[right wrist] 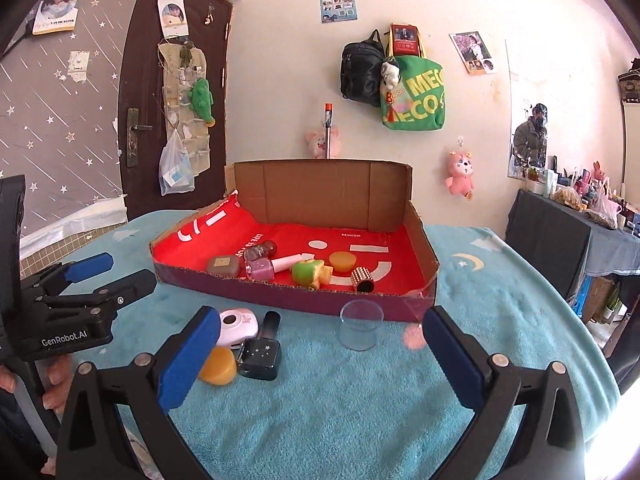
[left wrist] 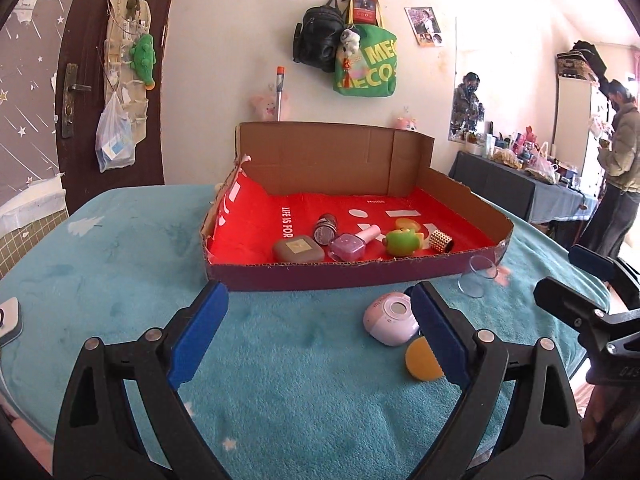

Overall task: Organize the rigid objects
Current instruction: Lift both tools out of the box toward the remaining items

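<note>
A cardboard box point(left wrist: 304, 278) point(right wrist: 288, 300) lined in red holds a brown compact point(left wrist: 298, 250), a round jar point(left wrist: 325, 228), a pink nail polish point(left wrist: 352, 246), a green toy point(left wrist: 402, 242), an orange puck point(right wrist: 342, 261) and a studded cylinder point(left wrist: 440, 240). In front of it on the teal cloth lie a pink gadget point(left wrist: 388, 322) point(right wrist: 236, 328), a yellow puck point(left wrist: 422, 360) point(right wrist: 218, 366), a black nail polish bottle point(right wrist: 262, 354) and a clear cup point(right wrist: 360, 330) point(left wrist: 478, 278). My left gripper point(left wrist: 318, 292) point(right wrist: 128, 270) is open over bare cloth, the gadget beside its right finger. My right gripper point(right wrist: 320, 316) point(left wrist: 560, 270) is open, the cup just ahead of the gap.
The table's teal cloth point(left wrist: 120, 280) runs wide to the left of the box. A door point(right wrist: 176, 92) and hanging bags point(right wrist: 412, 92) are on the far wall. At the right stand a cluttered side table point(right wrist: 580, 216) and a person point(left wrist: 620, 168).
</note>
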Demonstrator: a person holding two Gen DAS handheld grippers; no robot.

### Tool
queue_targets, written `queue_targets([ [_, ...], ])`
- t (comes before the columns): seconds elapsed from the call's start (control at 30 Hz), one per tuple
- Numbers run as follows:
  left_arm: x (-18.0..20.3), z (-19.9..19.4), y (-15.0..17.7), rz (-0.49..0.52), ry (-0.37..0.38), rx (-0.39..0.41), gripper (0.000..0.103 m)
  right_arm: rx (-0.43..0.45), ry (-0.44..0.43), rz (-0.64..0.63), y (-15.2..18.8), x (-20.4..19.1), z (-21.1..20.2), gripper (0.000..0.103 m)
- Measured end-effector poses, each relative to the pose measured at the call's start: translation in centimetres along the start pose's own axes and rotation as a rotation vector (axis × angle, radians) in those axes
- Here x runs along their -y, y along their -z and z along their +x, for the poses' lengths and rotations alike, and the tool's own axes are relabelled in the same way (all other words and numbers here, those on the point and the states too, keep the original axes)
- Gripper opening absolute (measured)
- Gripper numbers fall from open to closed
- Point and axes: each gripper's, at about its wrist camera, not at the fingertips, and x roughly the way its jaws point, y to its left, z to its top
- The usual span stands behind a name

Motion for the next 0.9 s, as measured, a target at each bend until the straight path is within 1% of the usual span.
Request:
queue_targets([
  [0.2, 0.3, 0.7, 1.5, 0.005, -0.011, -0.032, 0.094, -0.041, -0.002, 0.046, 1.9, 0.4, 1.1, 0.103],
  [0.37, 0.4, 1.6, 2.9, 0.025, -0.038, -0.069, 0.094, -0.087, -0.001, 0.088, 3.2, 1.0, 2.0, 0.103],
  [0.53, 0.4, 2.7, 4.1, 0.024, -0.045, -0.117, 0.094, -0.108, 0.025, 0.094, 4.1, 1.3, 2.7, 0.103],
  [0.9, 0.5, 3.4, 4.6, 0.011, -0.038, -0.149, 0.094, -0.146, 0.021, 0.118, 4.9, 1.6, 4.1, 0.103],
])
